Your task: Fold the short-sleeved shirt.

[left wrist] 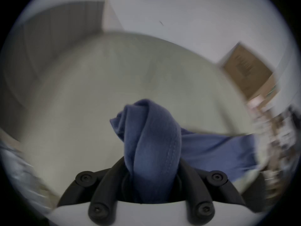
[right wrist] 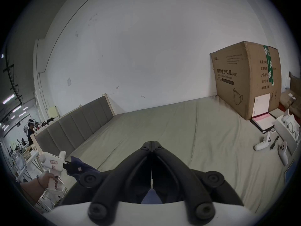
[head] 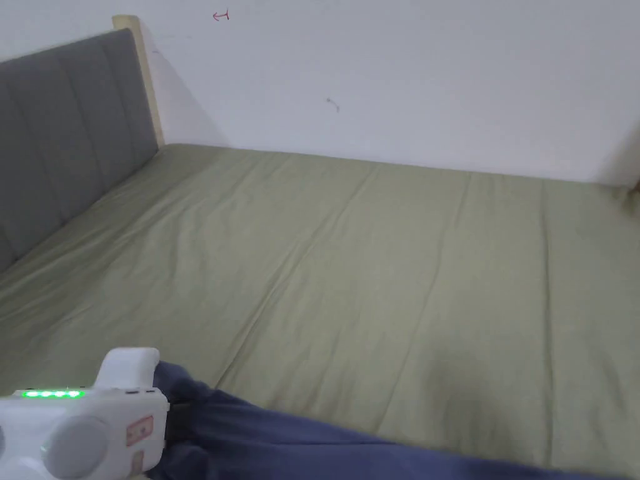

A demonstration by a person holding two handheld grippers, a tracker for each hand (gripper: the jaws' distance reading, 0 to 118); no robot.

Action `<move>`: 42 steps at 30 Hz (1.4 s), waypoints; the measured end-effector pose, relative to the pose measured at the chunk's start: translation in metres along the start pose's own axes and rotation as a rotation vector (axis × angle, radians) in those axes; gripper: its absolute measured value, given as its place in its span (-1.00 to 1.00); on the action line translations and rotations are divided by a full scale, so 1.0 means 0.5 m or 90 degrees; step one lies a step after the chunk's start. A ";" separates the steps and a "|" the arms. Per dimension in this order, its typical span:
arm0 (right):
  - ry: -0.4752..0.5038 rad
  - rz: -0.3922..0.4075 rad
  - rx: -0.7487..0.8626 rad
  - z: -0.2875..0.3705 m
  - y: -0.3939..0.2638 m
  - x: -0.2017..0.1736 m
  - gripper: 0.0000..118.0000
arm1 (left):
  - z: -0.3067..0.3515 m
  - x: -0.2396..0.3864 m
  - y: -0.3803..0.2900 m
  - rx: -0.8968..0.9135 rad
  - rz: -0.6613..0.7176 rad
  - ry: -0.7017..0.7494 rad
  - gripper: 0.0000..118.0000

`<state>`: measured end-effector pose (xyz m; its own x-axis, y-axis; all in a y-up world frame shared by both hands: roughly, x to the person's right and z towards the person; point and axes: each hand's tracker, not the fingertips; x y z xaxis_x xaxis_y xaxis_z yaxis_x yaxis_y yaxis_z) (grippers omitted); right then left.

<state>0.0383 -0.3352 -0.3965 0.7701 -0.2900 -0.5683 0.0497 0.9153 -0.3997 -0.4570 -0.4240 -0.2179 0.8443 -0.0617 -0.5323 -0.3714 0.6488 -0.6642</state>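
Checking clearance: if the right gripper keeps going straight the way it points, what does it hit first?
Probably the green bed sheet. The right gripper, jaws shut, points low across bare bed toward the white wall; nothing stands in between. The cardboard box sits off to the right. Depth is unclear.

A wide bed (head: 375, 262) covered in a creased olive-green sheet (right wrist: 187, 131) stands against a plain white wall (head: 406, 69) that carries a few small marks. A grey padded headboard (head: 62, 137) with vertical panels and a pale wooden edge closes the bed's left end. At the far right corner a large cardboard box (right wrist: 244, 79) sealed with green tape stands on the sheet against the wall. Beyond the headboard, seen from the right gripper view, a long workshop area stretches back under rows of ceiling strip lights (right wrist: 9, 98), where a person (right wrist: 30, 131) stands among cluttered tables.
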 end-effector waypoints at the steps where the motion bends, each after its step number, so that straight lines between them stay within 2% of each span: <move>1: 0.001 -0.006 -0.001 0.000 -0.006 0.001 -1.00 | 0.009 0.011 -0.003 0.008 -0.037 0.058 -0.86; 2: 0.002 -0.011 -0.005 -0.001 -0.012 0.002 -1.00 | 0.030 0.035 -0.010 0.002 -0.047 0.068 -0.86; 5: 0.003 -0.020 -0.010 0.012 -0.020 -0.001 -1.00 | 0.034 0.082 -0.007 -0.064 0.058 -0.165 -0.86; 7: 0.009 -0.038 -0.012 0.019 -0.024 0.021 -1.00 | 0.037 0.151 -0.003 -0.087 0.086 -0.275 -0.86; 10: 0.010 -0.041 -0.007 0.032 -0.021 0.032 -1.00 | -0.002 0.268 0.004 -0.163 0.059 -0.339 -0.85; 11: 0.007 -0.039 -0.005 0.039 -0.018 0.031 -1.00 | -0.022 0.302 0.004 -0.208 0.053 -0.358 -0.78; 12: 0.000 -0.034 -0.001 0.047 -0.013 0.030 -1.00 | -0.048 0.331 -0.001 -0.242 0.067 -0.376 -0.41; 14: -0.007 -0.033 0.000 0.061 -0.009 0.033 -1.00 | -0.088 0.381 -0.018 -0.280 0.090 -0.420 0.52; 15: -0.009 -0.031 0.001 0.070 -0.005 0.031 -1.00 | -0.103 0.395 -0.026 -0.299 0.111 -0.441 0.61; 17: -0.014 -0.030 0.000 0.081 -0.004 0.031 -1.00 | -0.113 0.404 -0.033 -0.321 0.158 -0.471 0.60; 21: -0.022 -0.024 -0.002 0.091 -0.002 0.038 -1.00 | -0.054 0.367 -0.016 -0.203 0.161 -0.505 0.61; 22: -0.023 -0.023 -0.002 0.091 -0.002 0.037 -1.00 | -0.036 0.344 -0.011 -0.169 0.141 -0.475 0.56; 23: -0.023 -0.023 -0.004 0.091 -0.001 0.041 -1.00 | -0.019 0.329 -0.008 -0.143 0.122 -0.450 0.40; 25: -0.020 -0.017 -0.008 0.090 -0.001 0.039 -1.00 | 0.011 0.306 -0.003 -0.096 0.079 -0.394 -0.56; 26: -0.018 -0.013 -0.009 0.090 -0.002 0.034 -1.00 | 0.016 0.299 -0.003 -0.091 0.063 -0.369 -0.92; 28: -0.016 -0.007 -0.010 0.089 -0.002 0.040 -1.00 | 0.016 0.298 -0.010 -0.087 0.048 -0.342 -0.94; 32: -0.003 -0.007 0.038 0.099 -0.003 0.035 -1.00 | -0.020 0.348 -0.035 -0.132 0.031 -0.369 -0.94; 34: 0.003 -0.009 0.080 0.107 0.003 0.027 -1.00 | -0.038 0.394 -0.054 -0.145 -0.032 -0.368 -0.94; 37: -0.028 0.025 0.110 0.097 0.020 0.018 -1.00 | -0.066 0.466 -0.082 -0.208 -0.101 -0.377 -0.94; 39: -0.021 0.020 0.106 0.081 0.034 0.018 -1.00 | -0.100 0.493 -0.105 -0.255 -0.097 -0.368 -0.94; 42: 0.006 -0.003 0.110 0.071 0.040 0.014 -1.00 | -0.110 0.506 -0.112 -0.244 -0.089 -0.376 -0.94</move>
<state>0.0671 -0.3091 -0.3828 0.7636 -0.2960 -0.5738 0.1624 0.9482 -0.2730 -0.2438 -0.5175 -0.3443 0.9219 0.3660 -0.1273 -0.2618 0.3461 -0.9009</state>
